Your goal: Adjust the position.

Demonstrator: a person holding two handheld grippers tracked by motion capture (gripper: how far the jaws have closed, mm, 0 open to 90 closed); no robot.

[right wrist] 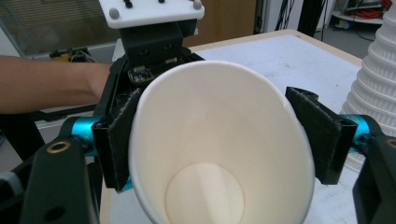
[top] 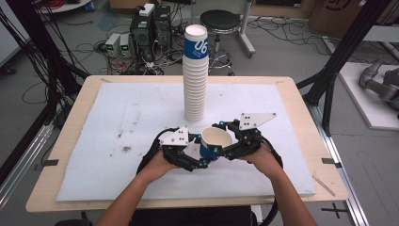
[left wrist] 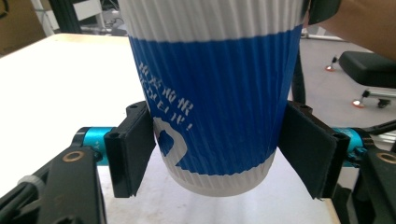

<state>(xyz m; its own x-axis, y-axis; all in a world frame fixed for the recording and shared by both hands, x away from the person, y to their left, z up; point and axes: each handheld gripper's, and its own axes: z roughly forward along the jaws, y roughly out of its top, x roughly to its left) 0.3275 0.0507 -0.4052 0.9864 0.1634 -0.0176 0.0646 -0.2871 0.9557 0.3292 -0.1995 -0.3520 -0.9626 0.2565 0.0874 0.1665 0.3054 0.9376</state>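
While clamped by left gripper [left wrist: 217, 149] and right gripper [right wrist: 224, 135], blue-and-white ribbed paper cup [top: 214, 142] at six o'clock of tall white cup stack [top: 195, 75].

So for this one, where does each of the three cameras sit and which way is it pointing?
High view: above the person's side of the table, looking forward and down at the cup stack and single cup; forearms and both grippers show.
Left gripper view: on the left gripper, looking along its jaws, which press the blue cup's sides.
Right gripper view: on the right gripper, looking into the cup's mouth between its jaws; the other hand's forearm shows.
Shared: all three see that cup.
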